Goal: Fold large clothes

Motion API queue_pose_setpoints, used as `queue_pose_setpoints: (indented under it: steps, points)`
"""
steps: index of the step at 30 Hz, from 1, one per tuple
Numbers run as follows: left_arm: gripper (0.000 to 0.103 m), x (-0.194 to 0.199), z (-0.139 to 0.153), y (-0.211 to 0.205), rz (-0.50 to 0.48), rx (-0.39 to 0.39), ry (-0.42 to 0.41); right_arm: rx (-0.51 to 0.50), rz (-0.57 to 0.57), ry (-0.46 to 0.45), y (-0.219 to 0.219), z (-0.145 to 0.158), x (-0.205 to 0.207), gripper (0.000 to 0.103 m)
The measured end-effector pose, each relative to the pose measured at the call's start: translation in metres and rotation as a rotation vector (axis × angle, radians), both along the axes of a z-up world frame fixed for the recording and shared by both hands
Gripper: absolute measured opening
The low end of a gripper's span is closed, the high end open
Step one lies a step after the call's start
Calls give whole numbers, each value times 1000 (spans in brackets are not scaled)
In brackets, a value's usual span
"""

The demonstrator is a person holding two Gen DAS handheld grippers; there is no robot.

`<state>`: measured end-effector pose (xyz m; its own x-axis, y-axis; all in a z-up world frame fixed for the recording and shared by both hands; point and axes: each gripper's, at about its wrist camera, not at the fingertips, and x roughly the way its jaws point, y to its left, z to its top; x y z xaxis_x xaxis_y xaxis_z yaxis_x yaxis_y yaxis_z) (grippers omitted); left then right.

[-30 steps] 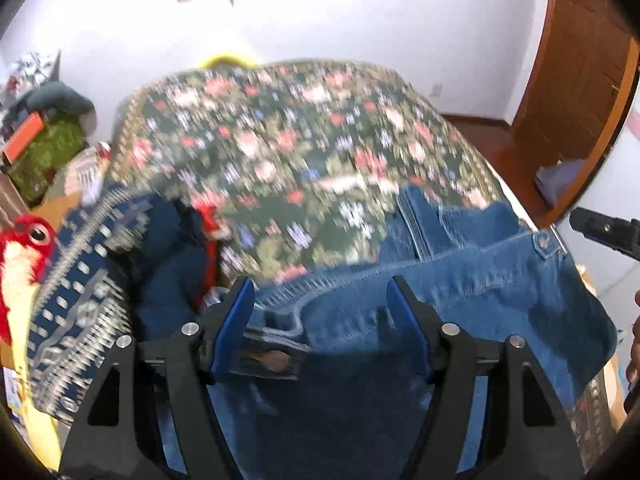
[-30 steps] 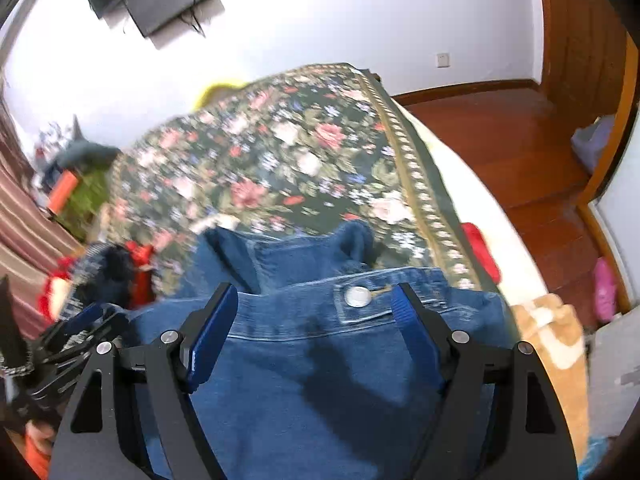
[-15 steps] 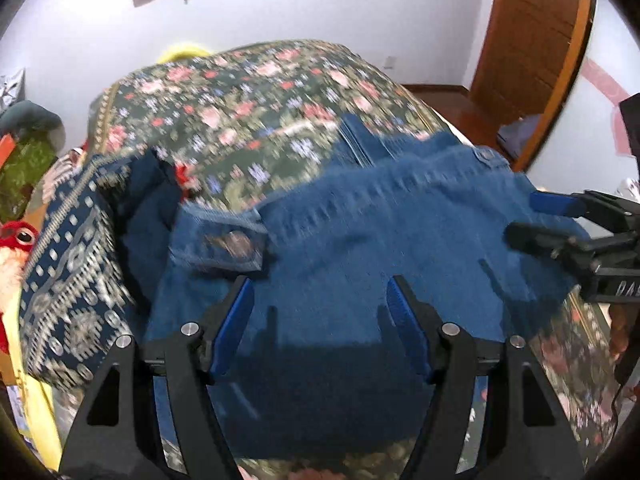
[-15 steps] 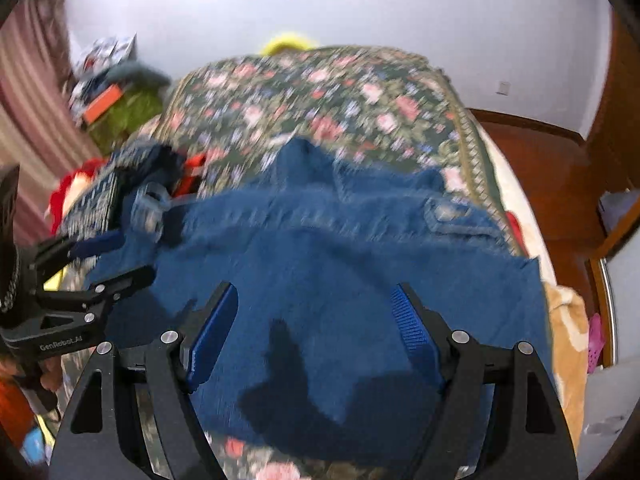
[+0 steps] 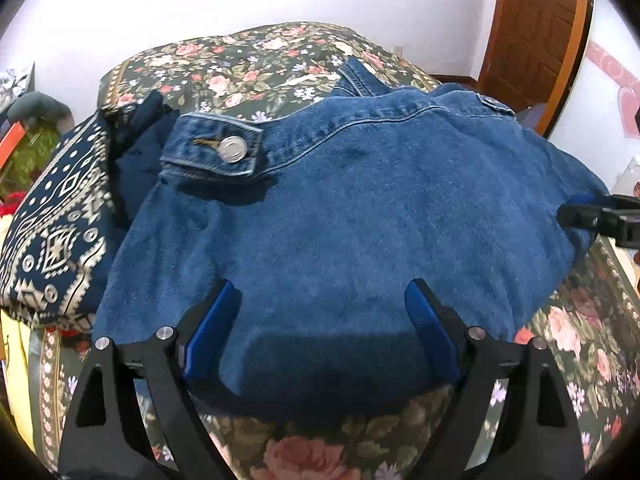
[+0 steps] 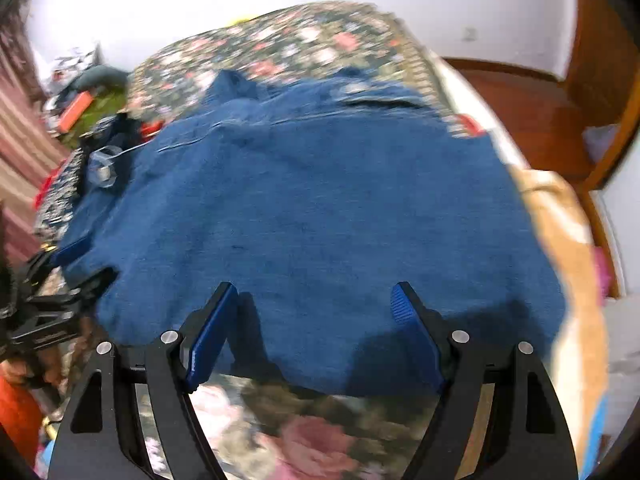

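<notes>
A blue denim jacket [image 5: 360, 220] lies folded on the floral bedspread [image 5: 260, 52], waistband tab with a metal button [image 5: 232, 149] at its upper left. My left gripper [image 5: 322, 300] is open and empty above the jacket's near edge. My right gripper [image 6: 314, 300] is open and empty above the same jacket [image 6: 312, 208], near its front edge; this view is blurred. The right gripper also shows at the right edge of the left wrist view [image 5: 600, 216]. The left gripper shows at the left edge of the right wrist view [image 6: 60, 272].
A navy patterned garment [image 5: 56, 224] lies folded left of the jacket, with a dark blue cloth [image 5: 136, 148] beside it. A wooden door [image 5: 536, 24] and wood floor [image 6: 532, 104] are to the right. Clutter sits at the far left [image 6: 76, 100]. A tan blanket [image 6: 568, 240] hangs off the bed's right side.
Both grippers have pulled back toward the near edge of the bed, away from the jacket's waistband. The jacket now lies flat and fills more of both views. Both stayed open.
</notes>
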<state>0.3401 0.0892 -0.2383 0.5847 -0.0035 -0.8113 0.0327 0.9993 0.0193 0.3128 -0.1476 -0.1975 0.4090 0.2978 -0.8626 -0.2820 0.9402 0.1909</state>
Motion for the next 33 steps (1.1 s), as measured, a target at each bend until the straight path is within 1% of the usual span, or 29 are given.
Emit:
queue_pose_setpoints:
  steps: [3,5,6,8,10,12,13,15,17,19,21,23,25,28,30,33]
  points:
    - [87,-9,3,10,16,-5,-11,23,-9,-8,-14,5,-2,76]
    - [90,-19,5,21,53,-1,-15,5,-49,-15,-23,6,-6,76]
    - [90,-22,5,26,70,-7,-12,-2,-62,-14,-28,7,-7,76]
    - [91,-30,4,41,113,-46,-4,-10,-92,-15,-38,7,-11,76]
    - [91,-39,4,52,144,-53,0,18,-106,-9,-49,6,-16,76]
    - [98,-47,2,64,157,-68,6,26,-126,-7,-56,7,-19,76]
    - [100,-50,1,69,165,-88,12,15,-138,-6,-60,8,-20,76]
    - [100,-56,-4,80,215,-91,37,-20,-165,-8,-66,8,-25,76]
    - [100,-62,-9,93,269,-115,54,-55,-204,8,-75,5,-26,76]
    - [100,-67,-16,104,334,-103,81,-39,-229,31,-84,2,-29,76]
    - [100,-73,-22,114,368,-123,103,-21,-254,45,-92,0,-30,76]
    - [100,-82,-22,124,394,-189,97,-6,-277,51,-101,1,-34,76]
    - [100,-92,-16,131,409,-257,66,9,-294,47,-105,4,-38,76]
    - [100,-98,-4,137,417,-337,17,24,-308,38,-107,8,-37,76]
    - [100,-99,1,137,399,-418,0,32,-310,31,-105,11,-36,76]
    - [100,-89,-1,129,341,-572,12,37,-299,19,-99,14,-36,76]
